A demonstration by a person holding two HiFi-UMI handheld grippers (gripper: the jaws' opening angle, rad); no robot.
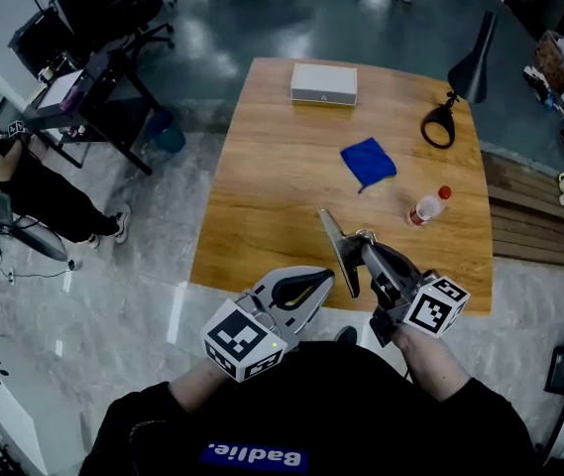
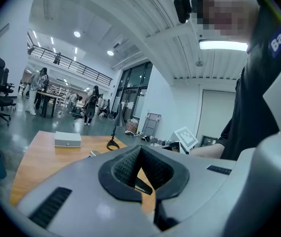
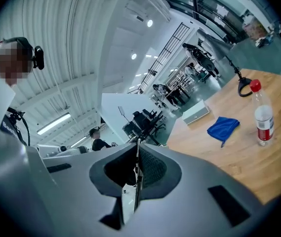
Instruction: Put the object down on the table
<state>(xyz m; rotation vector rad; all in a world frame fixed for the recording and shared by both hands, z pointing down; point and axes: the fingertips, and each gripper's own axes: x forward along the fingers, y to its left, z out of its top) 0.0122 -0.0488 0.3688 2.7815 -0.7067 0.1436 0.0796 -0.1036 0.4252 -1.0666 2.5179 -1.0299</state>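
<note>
One thin grey plate [image 1: 337, 248] pinched in right claw [image 1: 366, 253]; left claw [image 1: 323, 284] closed, empty; one bottle [image 1: 428, 206], one cloth [image 1: 368, 161].

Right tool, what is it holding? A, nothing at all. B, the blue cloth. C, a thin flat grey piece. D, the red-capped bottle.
C: the right tool is shut on a thin flat grey piece that stands edge-on between its pads, while the blue cloth and the red-capped bottle are out on the table.

Black top [image 1: 361, 405]; sleeves [image 1: 452, 397] seemingly short; blue patch [image 1: 254, 455]
</note>
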